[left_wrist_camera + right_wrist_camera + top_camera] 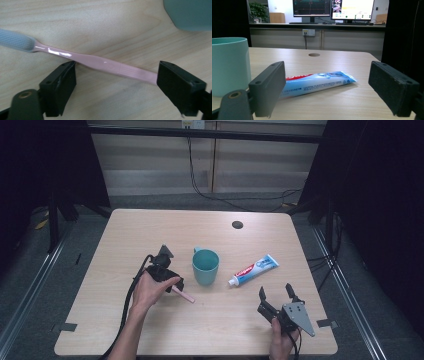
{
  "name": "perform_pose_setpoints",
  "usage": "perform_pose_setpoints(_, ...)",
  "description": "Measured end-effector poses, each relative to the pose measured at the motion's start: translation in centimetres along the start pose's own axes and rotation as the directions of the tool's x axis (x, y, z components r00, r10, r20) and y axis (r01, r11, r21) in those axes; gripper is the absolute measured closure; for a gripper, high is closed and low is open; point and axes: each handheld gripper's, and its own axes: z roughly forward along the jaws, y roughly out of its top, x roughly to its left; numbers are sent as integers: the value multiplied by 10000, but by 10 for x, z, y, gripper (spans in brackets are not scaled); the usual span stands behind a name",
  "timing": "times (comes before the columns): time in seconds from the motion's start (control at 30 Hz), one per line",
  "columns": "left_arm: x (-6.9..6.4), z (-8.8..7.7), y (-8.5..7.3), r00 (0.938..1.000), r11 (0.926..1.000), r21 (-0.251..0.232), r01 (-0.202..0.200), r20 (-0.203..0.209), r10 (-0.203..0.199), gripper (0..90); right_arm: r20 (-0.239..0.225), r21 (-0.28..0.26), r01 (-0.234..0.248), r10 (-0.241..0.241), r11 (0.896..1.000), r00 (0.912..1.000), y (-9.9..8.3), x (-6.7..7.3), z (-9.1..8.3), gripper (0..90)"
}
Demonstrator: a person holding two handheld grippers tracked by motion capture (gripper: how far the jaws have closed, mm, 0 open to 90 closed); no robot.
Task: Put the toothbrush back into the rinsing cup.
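- The pale wooden surface (150, 330) stands in a dark-curtained room, with monitors on a desk beyond.
- A teal cup (205, 266) stands upright mid-surface, serving here as landmark.
- A toothpaste tube (253, 269) lies flat just right of the cup, within reach.
- The right gripper (276, 293) rests near-right of the cup, jaws wide open and empty, apparently waiting.
- The left gripper (116, 82), just left of the cup, has jaws wide open straddling the toothbrush, not gripping.
- The pink toothbrush (100, 62) lies flat beside the cup, probably awaiting pickup.
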Motion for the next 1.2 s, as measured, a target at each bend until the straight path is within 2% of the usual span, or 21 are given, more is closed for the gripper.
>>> perform_pose_setpoints(0.1,-3,2,2,9992,10000,-70,-25,-395,22,166,-8,-3,-12,12,10000,10000,0,0,0,134)
perform_pose_setpoints(0.13,-5,2,2,9977,9999,-57,-153,-655,149,175,-11,-9,-15,15,10000,10000,0,0,0,134)
perform_pose_setpoints(0.27,-8,4,2,9922,9993,-146,-334,-1209,313,196,-24,-9,-18,18,10000,10000,0,0,0,134)
perform_pose_setpoints(0.4,-9,5,3,9943,9998,-202,-70,-1062,48,157,-25,-9,-6,6,10000,10000,0,0,0,134)
perform_pose_setpoints(0.47,-7,3,2,9979,9994,-327,63,-644,-84,171,-29,-10,-6,6,10000,10000,0,0,0,134)
perform_pose_setpoints(0.53,-6,1,2,10000,9989,-470,22,-93,-26,246,-27,-9,7,-7,10000,10000,0,0,0,134)
perform_pose_setpoints(0.6,-3,0,3,10000,9981,-615,87,16,-86,278,-30,-15,3,-3,10000,10000,0,0,0,134)
perform_pose_setpoints(0.67,-1,0,4,10000,9973,-735,25,-79,-31,289,-34,-14,-8,8,10000,10000,0,0,0,134)
perform_pose_setpoints(0.8,-6,4,7,9995,9962,-869,-20,-317,-8,207,-42,3,13,-13,10000,10000,0,0,0,134)
perform_pose_setpoints(0.9,-8,6,11,9977,9959,-888,-165,-669,105,205,-38,-13,7,-7,10000,10000,0,0,0,134)
perform_pose_setpoints(0.97,-9,6,11,9953,9957,-836,-406,-914,329,208,-44,-13,7,-7,10000,10000,0,0,0,134)
perform_pose_setpoints(1.03,-10,7,11,9904,9941,-891,-623,-1290,505,242,-50,-12,10,-10,10000,10000,0,0,0,134)
perform_pose_setpoints(1.1,-10,7,11,9816,9925,-877,-849,-1785,682,285,-56,-13,10,-10,10000,10000,0,0,0,134)
perform_pose_setpoints(1.2,-8,5,10,9764,9909,-865,-1032,-1986,844,350,-77,-29,5,-5,10000,10000,0,0,0,134)
